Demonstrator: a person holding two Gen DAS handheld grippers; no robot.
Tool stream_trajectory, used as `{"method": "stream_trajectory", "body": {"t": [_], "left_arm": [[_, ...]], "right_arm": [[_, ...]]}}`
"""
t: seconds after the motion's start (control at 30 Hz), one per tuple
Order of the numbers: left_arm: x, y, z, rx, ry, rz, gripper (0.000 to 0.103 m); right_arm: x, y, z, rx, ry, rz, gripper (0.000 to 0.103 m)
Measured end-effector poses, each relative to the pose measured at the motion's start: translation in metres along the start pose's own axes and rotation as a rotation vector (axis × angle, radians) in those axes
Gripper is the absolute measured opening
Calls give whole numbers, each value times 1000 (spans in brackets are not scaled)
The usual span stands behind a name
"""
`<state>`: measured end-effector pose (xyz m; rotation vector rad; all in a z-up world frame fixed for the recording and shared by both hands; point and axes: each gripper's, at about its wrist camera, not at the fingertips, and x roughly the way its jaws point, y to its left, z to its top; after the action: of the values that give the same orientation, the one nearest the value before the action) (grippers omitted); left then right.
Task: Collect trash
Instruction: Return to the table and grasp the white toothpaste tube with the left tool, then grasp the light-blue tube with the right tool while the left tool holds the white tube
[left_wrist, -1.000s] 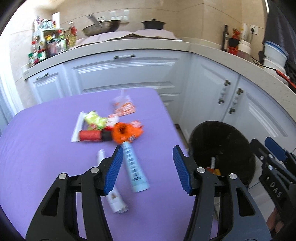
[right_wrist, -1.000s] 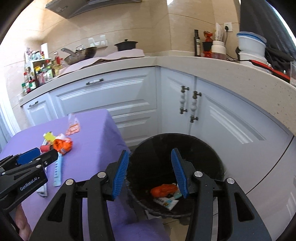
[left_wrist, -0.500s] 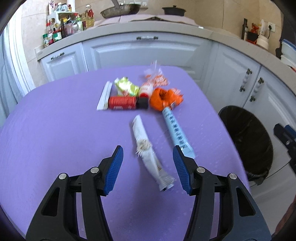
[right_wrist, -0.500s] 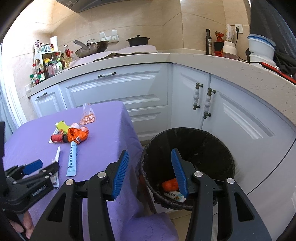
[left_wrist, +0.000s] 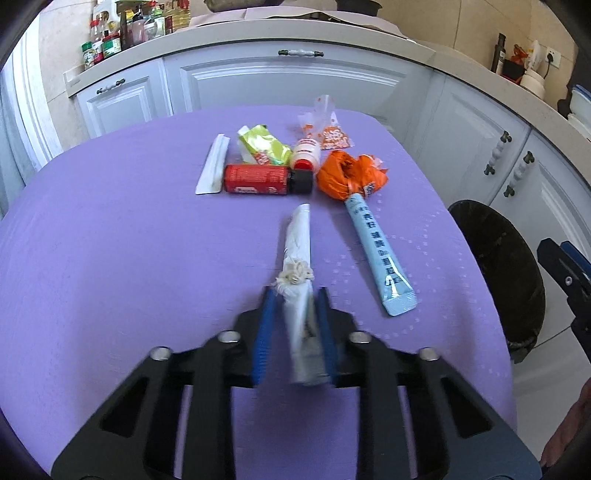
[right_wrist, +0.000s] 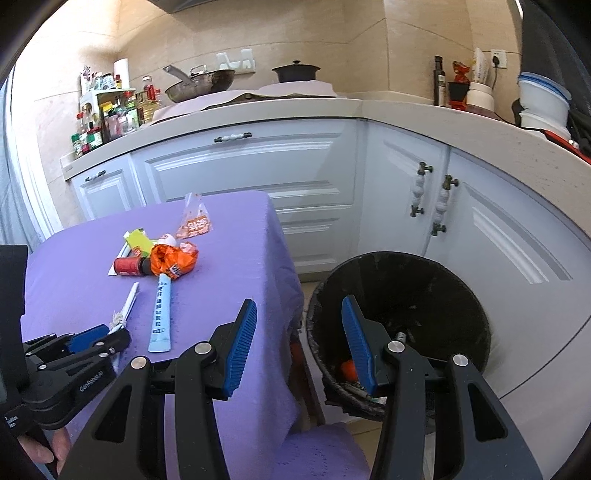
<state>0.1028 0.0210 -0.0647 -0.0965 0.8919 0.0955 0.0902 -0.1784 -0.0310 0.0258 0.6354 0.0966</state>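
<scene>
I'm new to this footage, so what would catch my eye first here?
The left gripper closed on a white crumpled wrapper on the purple tablecloth. Behind it sits a bright litter cluster: a red bottle and an orange bag. Right of the table stands a black bin.

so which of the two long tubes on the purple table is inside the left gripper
The white crumpled tube, pinched in the left gripper. The light blue tube lies free beside it.
</scene>
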Motion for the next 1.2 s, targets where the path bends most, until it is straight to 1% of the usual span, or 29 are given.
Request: {"method": "stream_trajectory", "body": {"t": [0.03, 0.2, 0.37, 0.57, 0.73, 0.87, 1.03, 1.2], "left_arm": [[0, 2, 0, -6, 2, -12, 17], [-2, 10, 0, 1, 2, -20, 16], [-4, 21, 0, -7, -2, -11, 16], [-7, 48, 1, -40, -13, 29, 16], [-12, 79, 3, -88, -18, 66, 16], [-16, 102, 3, -108, -34, 115, 16], [-18, 131, 3, -144, -38, 154, 16], [-22, 152, 3, -165, -48, 192, 16]], "right_arm": [[1, 2, 0, -3, 2, 3, 48], [8, 14, 1, -25, 14, 21, 48], [10, 26, 3, -47, 20, 34, 48], [15, 42, 5, -70, 31, 46, 48], [20, 58, 6, -94, 48, 64, 48], [26, 75, 8, -112, 69, 89, 48], [38, 98, 9, -145, 118, 119, 48], [58, 116, 7, -173, 198, 134, 48]]}}
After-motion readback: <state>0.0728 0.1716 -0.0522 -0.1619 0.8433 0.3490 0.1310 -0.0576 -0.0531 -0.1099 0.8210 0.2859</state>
